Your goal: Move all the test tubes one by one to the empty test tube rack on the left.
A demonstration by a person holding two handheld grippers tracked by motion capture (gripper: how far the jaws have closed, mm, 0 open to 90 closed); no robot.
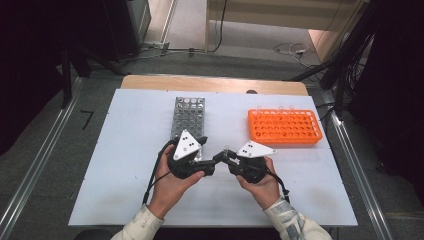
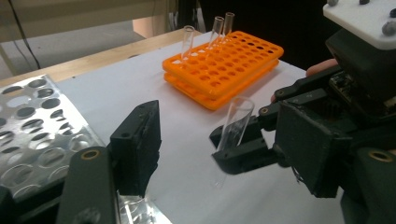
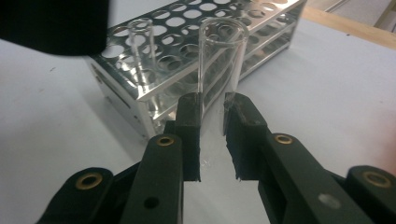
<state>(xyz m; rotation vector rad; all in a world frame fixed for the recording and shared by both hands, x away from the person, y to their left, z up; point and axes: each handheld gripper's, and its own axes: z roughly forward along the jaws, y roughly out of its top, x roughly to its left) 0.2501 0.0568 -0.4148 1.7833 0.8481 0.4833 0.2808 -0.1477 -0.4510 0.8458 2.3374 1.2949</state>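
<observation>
Right now we have the right gripper point(image 3: 212, 105) clamped on a clear glass test tube point(image 3: 222, 60), its two black jaws pinching the tube low on its length while the open mouth stands above them, roughly upright. From the left gripper view the same tube point(image 2: 236, 123) leans a little in that grip, its rounded end poking out below the jaws, above the white table point(image 2: 187, 140).

Our left gripper point(image 2: 187, 140) sits just beside it, jaws apart with nothing between them; we see one jaw clearly and the tube stands off to its side, not touching. In the high view the two grippers meet nose to nose, the left gripper point(image 1: 192, 160) and right gripper point(image 1: 227, 155) both just in front of the metal rack point(image 1: 188, 112).

What worries us most is the handover. If the left jaws close before the tube is squarely between them, we judge they could knock it sideways out of a grip that holds only a short stretch of slick glass. Letting go on the right too early would drop it onto the table, beside the metal rack point(image 3: 261, 28), where it could roll or crack. Squeezing from both sides at once might also stress the glass.

Another tube point(image 3: 140, 46) already stands in the metal rack's near corner, and a clumsy swing could strike it. The orange rack point(image 1: 284, 126) lies well right of the metal rack and holds a few tubes point(image 2: 217, 28) of its own.
</observation>
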